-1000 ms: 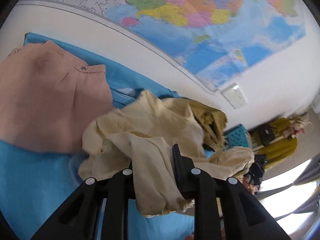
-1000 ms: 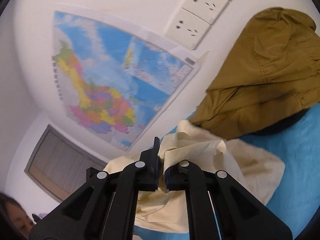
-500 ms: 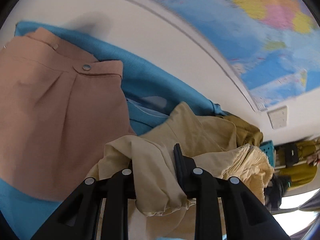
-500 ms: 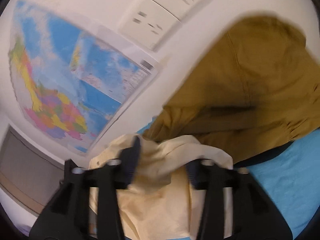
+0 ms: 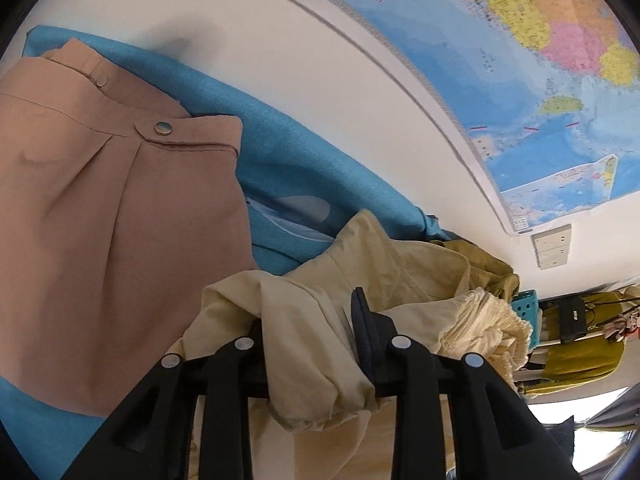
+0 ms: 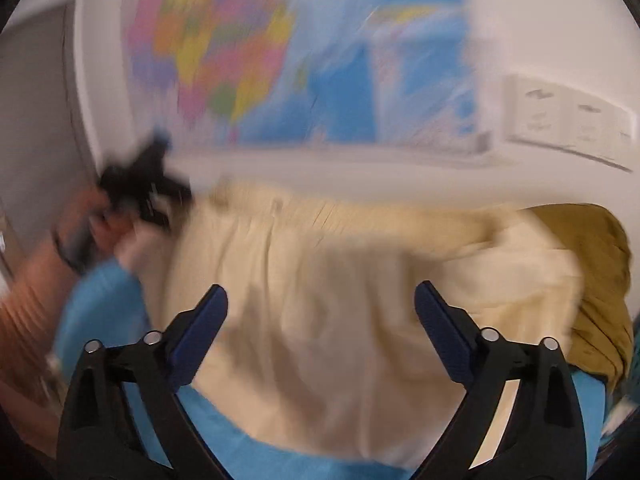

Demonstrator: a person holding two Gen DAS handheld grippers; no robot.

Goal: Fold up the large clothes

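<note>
A cream garment (image 5: 404, 276) lies crumpled on the blue sheet (image 5: 304, 168). My left gripper (image 5: 308, 320) is shut on a bunched fold of it. In the blurred right wrist view the cream garment (image 6: 344, 292) spreads across the sheet. My right gripper (image 6: 320, 300) is open and empty above it, jaws wide apart. The left gripper (image 6: 144, 184) shows there at the garment's far left end, in a hand.
A folded pink-brown garment (image 5: 112, 232) lies on the sheet at the left. An olive garment (image 6: 600, 280) lies at the right, also in the left wrist view (image 5: 492, 268). A wall map (image 5: 520, 60) and sockets (image 6: 568, 116) are behind. A teal basket (image 5: 526, 306) stands beyond.
My right gripper opened and let go of the cream garment, then swung left. The left gripper kept its hold and moved closer to the pink-brown garment.
</note>
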